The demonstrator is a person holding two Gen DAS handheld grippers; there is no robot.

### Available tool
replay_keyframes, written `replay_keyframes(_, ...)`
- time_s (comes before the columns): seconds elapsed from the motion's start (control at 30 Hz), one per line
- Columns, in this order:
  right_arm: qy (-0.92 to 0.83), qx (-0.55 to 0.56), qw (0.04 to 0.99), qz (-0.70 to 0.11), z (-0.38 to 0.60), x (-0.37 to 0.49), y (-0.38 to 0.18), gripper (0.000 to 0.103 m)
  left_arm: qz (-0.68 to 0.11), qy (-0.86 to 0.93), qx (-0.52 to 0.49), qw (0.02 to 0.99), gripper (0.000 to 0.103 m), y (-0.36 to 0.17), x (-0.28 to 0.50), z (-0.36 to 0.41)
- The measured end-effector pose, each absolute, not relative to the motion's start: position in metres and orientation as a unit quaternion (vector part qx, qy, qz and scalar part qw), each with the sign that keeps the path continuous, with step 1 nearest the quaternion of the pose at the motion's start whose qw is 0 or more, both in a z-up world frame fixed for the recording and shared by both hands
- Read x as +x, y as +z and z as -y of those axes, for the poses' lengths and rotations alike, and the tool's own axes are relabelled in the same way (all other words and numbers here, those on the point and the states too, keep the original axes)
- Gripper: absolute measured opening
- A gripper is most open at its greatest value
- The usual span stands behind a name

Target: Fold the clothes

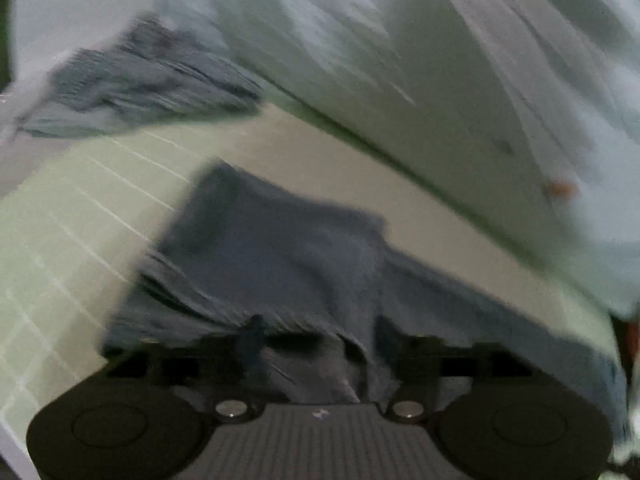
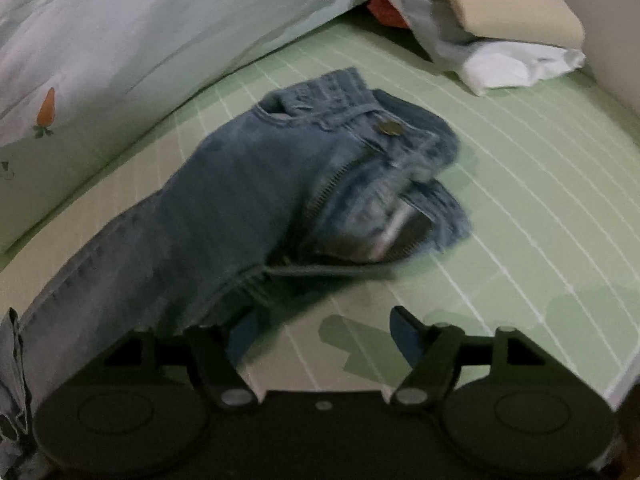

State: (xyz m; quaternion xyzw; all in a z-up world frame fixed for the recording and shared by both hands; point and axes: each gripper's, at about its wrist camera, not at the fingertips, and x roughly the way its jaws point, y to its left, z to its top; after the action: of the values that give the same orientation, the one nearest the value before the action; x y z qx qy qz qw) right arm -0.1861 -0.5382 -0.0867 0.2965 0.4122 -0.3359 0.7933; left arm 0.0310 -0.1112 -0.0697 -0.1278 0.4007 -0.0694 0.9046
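- My left tool [image 1: 320, 344] is clamped on the jeans [image 2: 224, 200] leg; I keep it taut.
- My right tool [image 2: 320, 332] hangs apart, empty; it should pinch the waistband [image 2: 360, 120] squarely on the bed [image 2: 520, 200].

1. You saw jeans [image 2: 224, 200] of faded blue denim, matt and coarse, with a dull metal button [image 2: 389, 127] and metal zipper [image 2: 332, 180].
2. You saw a sheet [image 2: 520, 184] of smooth green cloth with white lines.
3. You saw matt black plastic on the right gripper [image 2: 320, 336].
4. You saw a soft cotton quilt [image 2: 140, 32], carrot-printed.
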Motion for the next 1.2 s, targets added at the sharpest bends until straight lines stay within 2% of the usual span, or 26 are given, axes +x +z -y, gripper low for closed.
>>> replay_keyframes(0.27,-0.332,0.291,0.789,-0.427,0.541,-0.144,-0.094,0.076,-0.403,0.000,-0.125,0.907,0.081,-0.080,0.073,0.079)
replay_keyframes(0.37,-0.334,0.288,0.786,-0.434,0.541,-0.139,-0.097,0.077,-0.412,0.004,-0.108,0.905,0.077,-0.087,0.089,0.075)
replay_keyframes(0.43,-0.337,0.292,0.783,-0.433,0.541,-0.142,-0.097,0.077,-0.419,0.007,-0.102,0.902,0.061,-0.092,0.098,0.074)
replay_keyframes(0.47,-0.339,0.294,0.782,-0.433,0.542,-0.144,-0.098,0.077,-0.425,0.002,-0.099,0.900,0.046,-0.094,0.102,0.074)
replay_keyframes(0.5,-0.340,0.295,0.781,-0.433,0.542,-0.145,-0.098,0.078,-0.431,-0.006,-0.095,0.897,0.018,-0.096,0.106,0.075)
replay_keyframes(0.53,-0.342,0.297,0.780,-0.433,0.542,-0.146,-0.098,0.078,-0.436,-0.016,-0.092,0.895,0.007,-0.096,0.111,0.076)
replay_keyframes(0.7,-0.344,0.299,0.779,-0.430,0.546,-0.145,-0.098,0.078,-0.420,-0.095,-0.113,0.895,0.008,-0.082,0.127,0.102)
replay_keyframes(0.87,-0.345,0.301,0.779,-0.429,0.551,-0.142,-0.098,0.078,-0.406,-0.174,-0.108,0.890,0.011,-0.070,0.153,0.166)
replay_keyframes(0.9,-0.345,0.303,0.778,-0.429,0.552,-0.142,-0.098,0.078,-0.413,-0.182,-0.099,0.887,0.022,-0.074,0.158,0.179)
replay_keyframes(0.93,-0.345,0.305,0.778,-0.428,0.553,-0.142,-0.098,0.078,-0.419,-0.179,-0.093,0.885,0.028,-0.080,0.162,0.189)
replay_keyframes(0.97,-0.345,0.307,0.778,-0.427,0.554,-0.143,-0.098,0.078,-0.427,-0.174,-0.087,0.883,0.039,-0.085,0.166,0.198)
replay_keyframes(1.0,-0.344,0.310,0.777,-0.426,0.555,-0.143,-0.098,0.078,-0.437,-0.166,-0.085,0.880,0.047,-0.090,0.167,0.202)
replay_keyframes(1.17,-0.346,0.319,0.777,-0.418,0.555,-0.151,-0.099,0.079,-0.436,-0.145,-0.074,0.885,0.069,-0.087,0.145,0.191)
replay_keyframes(1.2,-0.346,0.321,0.776,-0.419,0.556,-0.151,-0.099,0.079,-0.433,-0.141,-0.068,0.888,0.070,-0.085,0.139,0.188)
